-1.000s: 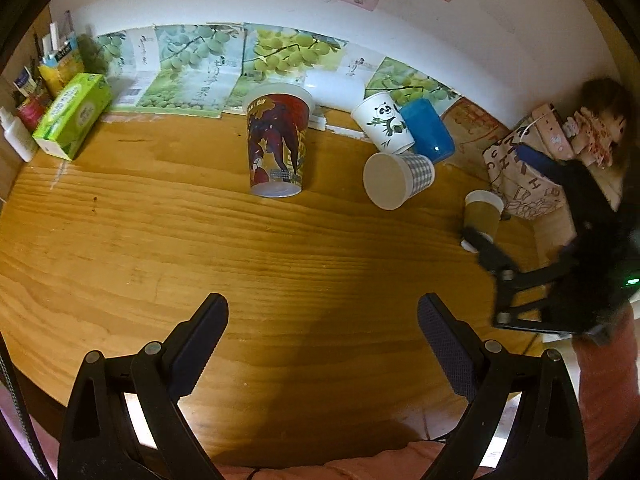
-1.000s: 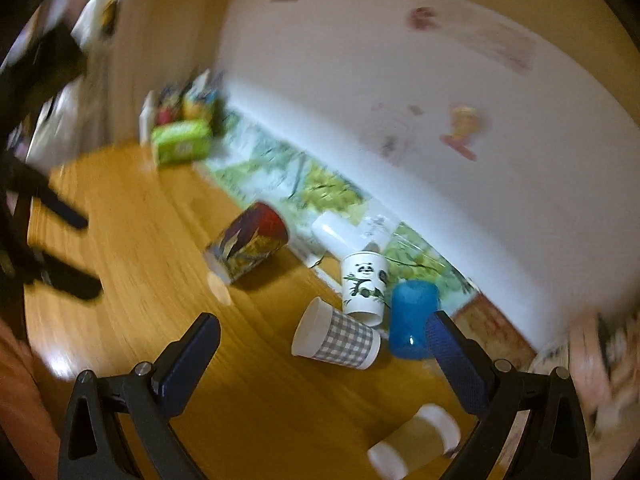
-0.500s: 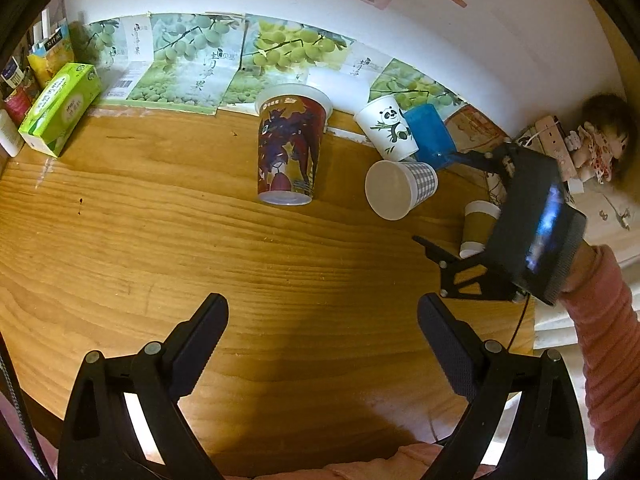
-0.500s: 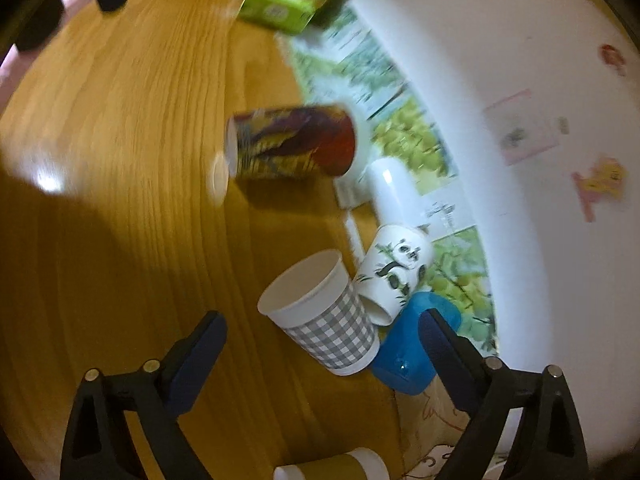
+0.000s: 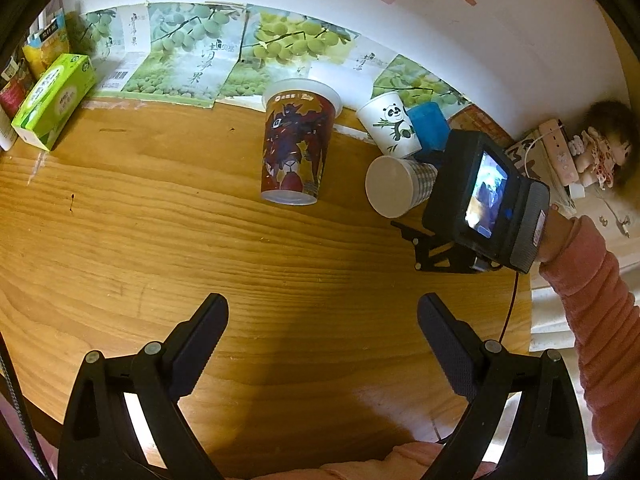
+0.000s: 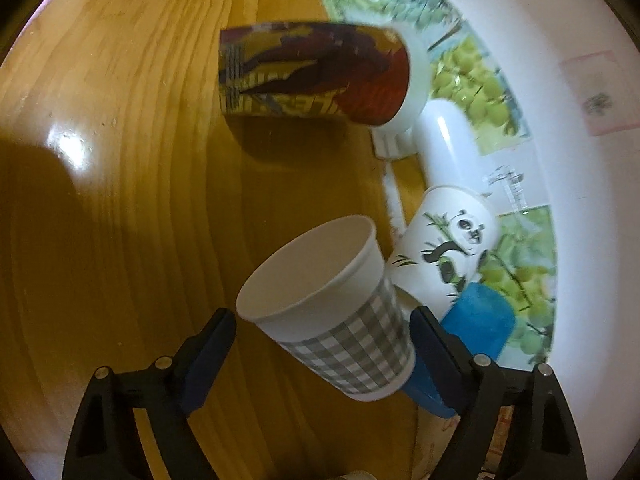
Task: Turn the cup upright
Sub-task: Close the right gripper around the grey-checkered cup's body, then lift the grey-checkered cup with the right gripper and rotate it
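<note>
A grey-checked paper cup (image 6: 340, 312) lies on its side on the wooden table (image 5: 160, 216), its open mouth facing away from the wall; it also shows in the left wrist view (image 5: 394, 192). My right gripper (image 6: 322, 344) is open, its fingers on either side of this cup without touching it. From the left wrist view the right gripper's body (image 5: 484, 200) hangs over the cup. My left gripper (image 5: 322, 324) is open and empty, low over the near table. A tall robot-print cup (image 5: 296, 140) stands upside down.
A panda cup (image 6: 444, 256) and a blue cup (image 6: 476, 320) stand upside down behind the checked cup by the wall. A white cylinder (image 6: 444, 140) lies near the robot-print cup. A green tissue box (image 5: 54, 100) sits far left. A doll (image 5: 600, 148) is at right.
My right gripper has moved in toward the checked cup, which now sits between its open fingers. My left gripper has barely moved.
</note>
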Demonstrator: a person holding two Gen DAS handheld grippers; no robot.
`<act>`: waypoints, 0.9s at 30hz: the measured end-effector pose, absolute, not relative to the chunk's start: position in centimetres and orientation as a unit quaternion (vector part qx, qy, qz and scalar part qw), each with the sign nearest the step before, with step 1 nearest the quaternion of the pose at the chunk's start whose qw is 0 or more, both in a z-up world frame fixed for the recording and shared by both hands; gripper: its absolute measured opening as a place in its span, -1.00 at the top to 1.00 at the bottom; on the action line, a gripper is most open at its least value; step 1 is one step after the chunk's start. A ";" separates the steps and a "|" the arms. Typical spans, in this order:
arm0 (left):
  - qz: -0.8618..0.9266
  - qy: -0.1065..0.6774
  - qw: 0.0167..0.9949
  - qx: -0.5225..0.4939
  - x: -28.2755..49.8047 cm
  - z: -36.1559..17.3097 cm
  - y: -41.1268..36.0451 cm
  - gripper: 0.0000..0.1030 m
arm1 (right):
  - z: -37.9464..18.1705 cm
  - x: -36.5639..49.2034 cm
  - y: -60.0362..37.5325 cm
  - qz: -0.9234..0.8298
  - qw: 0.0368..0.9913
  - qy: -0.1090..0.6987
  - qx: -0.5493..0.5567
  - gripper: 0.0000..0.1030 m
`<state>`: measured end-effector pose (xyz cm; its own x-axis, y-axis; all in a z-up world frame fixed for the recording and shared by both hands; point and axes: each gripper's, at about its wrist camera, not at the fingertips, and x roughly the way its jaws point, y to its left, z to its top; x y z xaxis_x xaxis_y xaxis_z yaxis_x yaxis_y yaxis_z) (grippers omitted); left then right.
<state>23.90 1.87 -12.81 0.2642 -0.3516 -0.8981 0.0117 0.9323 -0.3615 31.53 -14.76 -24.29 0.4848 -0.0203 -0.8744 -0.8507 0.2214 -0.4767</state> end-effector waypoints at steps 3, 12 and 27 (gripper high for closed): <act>-0.115 0.596 0.781 -0.147 24.0 -13.0 2.1 -0.87 | -24.4 32.1 -14.6 0.306 0.674 0.405 -0.537 -0.58; -0.115 0.596 0.780 -0.152 24.0 -12.8 2.0 -0.87 | -24.9 33.6 -13.9 0.292 0.693 0.438 -0.493 -0.25; -0.136 0.576 0.792 -0.150 22.3 -11.1 1.2 -0.87 | -20.6 30.8 -17.1 0.226 0.771 0.563 -0.195 -0.24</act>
<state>22.26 1.23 -11.10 0.2994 -0.3877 -0.8718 0.0421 0.9182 -0.3939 30.84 -17.08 -20.64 0.2642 0.1286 -0.9559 -0.5675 0.8220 -0.0463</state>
